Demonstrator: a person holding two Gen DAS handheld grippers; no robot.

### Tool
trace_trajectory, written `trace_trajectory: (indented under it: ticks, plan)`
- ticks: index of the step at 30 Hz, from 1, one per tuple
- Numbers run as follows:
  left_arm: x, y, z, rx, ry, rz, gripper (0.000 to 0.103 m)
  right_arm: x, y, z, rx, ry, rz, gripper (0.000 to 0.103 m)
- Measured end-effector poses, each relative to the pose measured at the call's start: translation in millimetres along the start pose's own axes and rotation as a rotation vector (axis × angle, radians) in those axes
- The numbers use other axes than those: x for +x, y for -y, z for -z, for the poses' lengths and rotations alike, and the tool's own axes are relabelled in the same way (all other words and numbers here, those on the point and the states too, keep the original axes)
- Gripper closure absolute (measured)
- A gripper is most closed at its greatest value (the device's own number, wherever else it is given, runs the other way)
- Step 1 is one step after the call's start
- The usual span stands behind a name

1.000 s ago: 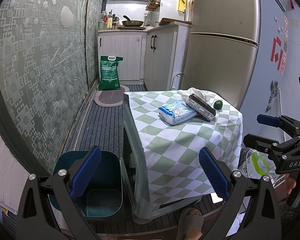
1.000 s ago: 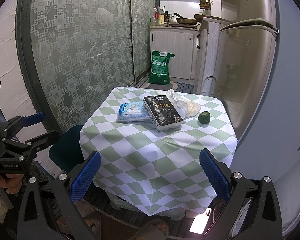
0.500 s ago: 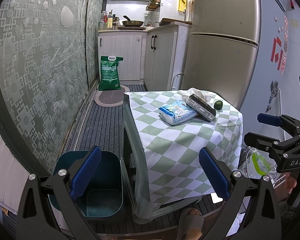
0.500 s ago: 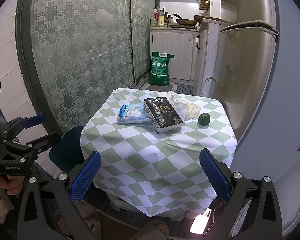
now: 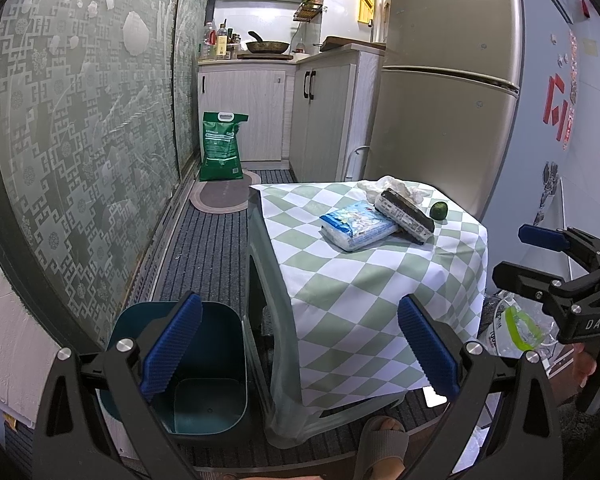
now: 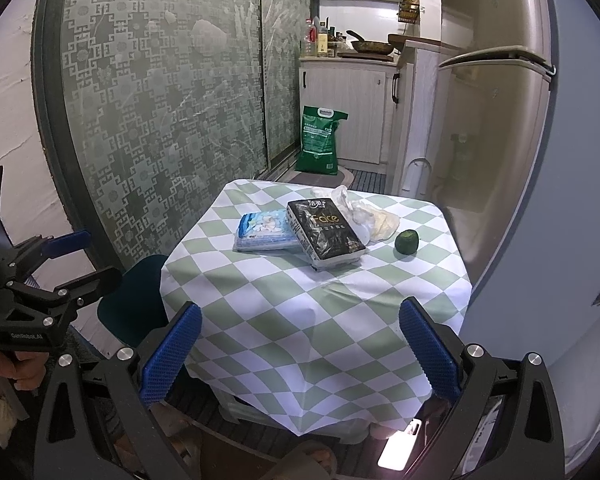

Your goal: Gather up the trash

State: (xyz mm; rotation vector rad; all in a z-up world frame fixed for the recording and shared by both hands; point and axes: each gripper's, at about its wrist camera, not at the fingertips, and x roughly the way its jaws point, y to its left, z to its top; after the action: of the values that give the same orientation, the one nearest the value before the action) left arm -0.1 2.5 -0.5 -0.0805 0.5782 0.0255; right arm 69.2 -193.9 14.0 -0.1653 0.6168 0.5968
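Left wrist view. The left gripper point(image 5: 300, 344) was spread wide, blue ribbed pads holding nothing, hanging short of the small table draped in a green-and-white checked cloth point(image 5: 364, 280). Below the 7 o'clock pad sat the dark teal plastic trash bin point(image 5: 188, 380), open-topped, on the floor just beside the table's near left corner. On the tabletop toward 1 o'clock: a light blue plastic-wrapped tissue pack point(image 5: 358, 226), a black rectangular tissue pack point(image 5: 406, 216) touching its right side, a crumpled white plastic bag point(image 5: 396, 188) behind them, and a small round green fruit point(image 5: 439, 211) at the far right edge. The right gripper point(image 5: 536, 256) showed at 3 o'clock, fingers parted, empty.

Right wrist view. The right gripper point(image 6: 300, 344) was likewise wide open and empty, short of the cloth's near edge. Trash lay at 12 o'clock: blue pack point(image 6: 262, 230), black pack point(image 6: 326, 232) leaning on it, white bag point(image 6: 364, 212) behind, fruit point(image 6: 406, 241) apart to the right. The left gripper point(image 6: 76, 256) stood at 9 o'clock, parted.
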Motion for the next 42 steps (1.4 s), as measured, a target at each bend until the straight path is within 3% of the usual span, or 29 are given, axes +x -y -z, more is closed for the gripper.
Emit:
trace_trajectory:
  ticks: [6, 13, 15, 20, 24, 31, 33, 38, 42]
  plan:
    - [4, -1, -2, 0.008, -0.003, 0.018, 0.003, 5, 3, 1, -0.003, -0.015, 0.001, 0.003]
    - [14, -2, -5, 0.038, 0.002, 0.044, 0.005, 2, 11, -7, 0.033, 0.011, -0.065, 0.003]
    - [19, -4, -8, 0.039, -0.01, 0.065, 0.017, 2, 12, -9, 0.036, 0.016, -0.076, 0.004]
    - [28, 0, -16, 0.094, -0.034, 0.13, 0.023, 8, 18, -17, 0.041, 0.011, -0.108, 0.006]
    - [38, 5, -22, 0.138, -0.057, 0.192, 0.03, 19, 24, -19, 0.043, -0.021, -0.125, 0.017]
    - [65, 10, -41, 0.223, -0.091, 0.288, 0.037, 42, 40, -26, 0.054, -0.052, -0.163, 0.023]
    - [73, 10, -48, 0.241, -0.094, 0.306, 0.045, 50, 43, -28, 0.046, -0.065, -0.18, 0.029]
    - [96, 9, -60, 0.287, -0.129, 0.386, 0.044, 73, 48, -32, 0.02, -0.099, -0.219, 0.029]
    - [111, 4, -67, 0.284, -0.149, 0.422, 0.037, 88, 54, -36, 0.017, -0.113, -0.238, 0.029]
